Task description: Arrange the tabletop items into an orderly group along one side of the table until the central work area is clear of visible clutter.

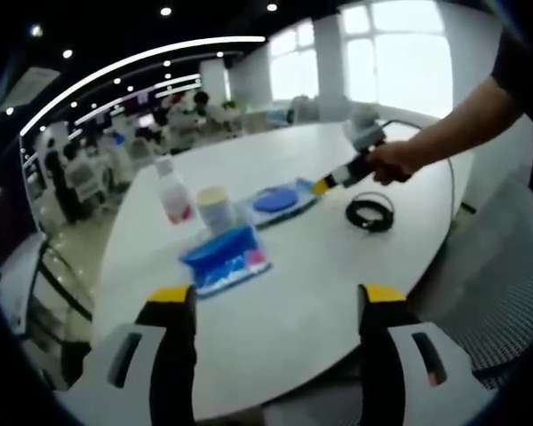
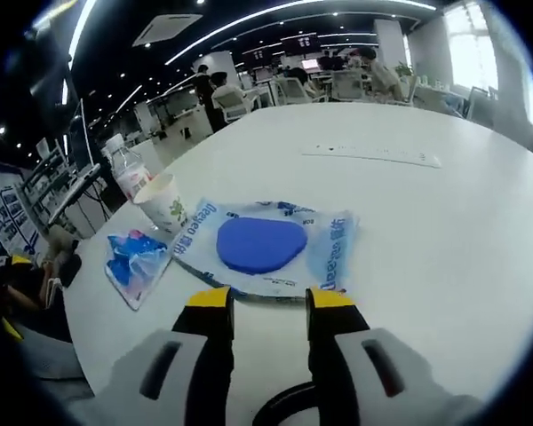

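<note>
The white tabletop (image 1: 338,266) carries all the items. The largest item is the clear packet with the blue disc (image 2: 259,244); it lies flat just ahead of my right gripper (image 2: 266,300). The jaws of this gripper stand a little apart and hold nothing; their yellow tips are at the near edge of the packet, maybe touching it, I cannot say surely. Next is the blue wipes pack (image 1: 226,260), lying nearest to the tabletop edge by my left gripper (image 1: 275,295), whose jaws are wide apart and empty. Behind the pack stand the paper cup (image 1: 216,208) and the small bottle (image 1: 173,192), side by side. A coiled black cable (image 1: 370,214) lies near the opposite edge.
</note>
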`<state>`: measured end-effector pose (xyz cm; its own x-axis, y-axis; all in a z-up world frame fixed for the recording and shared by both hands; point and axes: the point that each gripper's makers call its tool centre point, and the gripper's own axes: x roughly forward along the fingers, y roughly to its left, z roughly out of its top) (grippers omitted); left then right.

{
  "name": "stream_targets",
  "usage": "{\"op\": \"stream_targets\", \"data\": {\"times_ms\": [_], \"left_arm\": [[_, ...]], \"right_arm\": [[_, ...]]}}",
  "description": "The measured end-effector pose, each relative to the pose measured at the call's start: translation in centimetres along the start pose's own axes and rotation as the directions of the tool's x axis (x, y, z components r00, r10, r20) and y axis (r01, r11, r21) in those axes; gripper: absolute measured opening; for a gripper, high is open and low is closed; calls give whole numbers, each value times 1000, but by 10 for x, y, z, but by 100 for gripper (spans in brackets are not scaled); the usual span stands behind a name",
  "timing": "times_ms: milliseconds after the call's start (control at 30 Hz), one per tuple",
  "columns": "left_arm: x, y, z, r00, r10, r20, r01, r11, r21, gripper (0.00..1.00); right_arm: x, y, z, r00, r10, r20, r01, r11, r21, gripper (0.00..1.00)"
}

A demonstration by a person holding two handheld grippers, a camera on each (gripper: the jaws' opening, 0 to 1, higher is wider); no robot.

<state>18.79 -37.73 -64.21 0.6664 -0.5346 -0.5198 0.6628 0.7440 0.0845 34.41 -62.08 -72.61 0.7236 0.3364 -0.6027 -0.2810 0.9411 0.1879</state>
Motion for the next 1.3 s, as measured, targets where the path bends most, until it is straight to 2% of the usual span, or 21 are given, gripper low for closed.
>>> {"op": "stream_targets", "data": {"times_ms": [467, 767, 1133, 1300], "left_arm": [[-1, 3, 3, 1000, 14, 24, -13, 1000, -18, 77], [-2, 5, 5, 999, 25, 35, -24, 999, -24, 83], [-1, 6, 3, 999, 26, 22, -25, 999, -34, 83], [0, 6, 2, 1000, 25, 15, -24, 999, -36, 83]], "right_arm": [[25, 67, -3, 990, 135, -27, -137, 985, -107, 41], [36, 102, -4, 979, 203, -37, -206, 970, -126, 46], [55, 131, -6, 966, 252, -64, -258, 957, -134, 47], [62, 139, -4, 962, 266, -65, -271, 957, -106, 42]]}}
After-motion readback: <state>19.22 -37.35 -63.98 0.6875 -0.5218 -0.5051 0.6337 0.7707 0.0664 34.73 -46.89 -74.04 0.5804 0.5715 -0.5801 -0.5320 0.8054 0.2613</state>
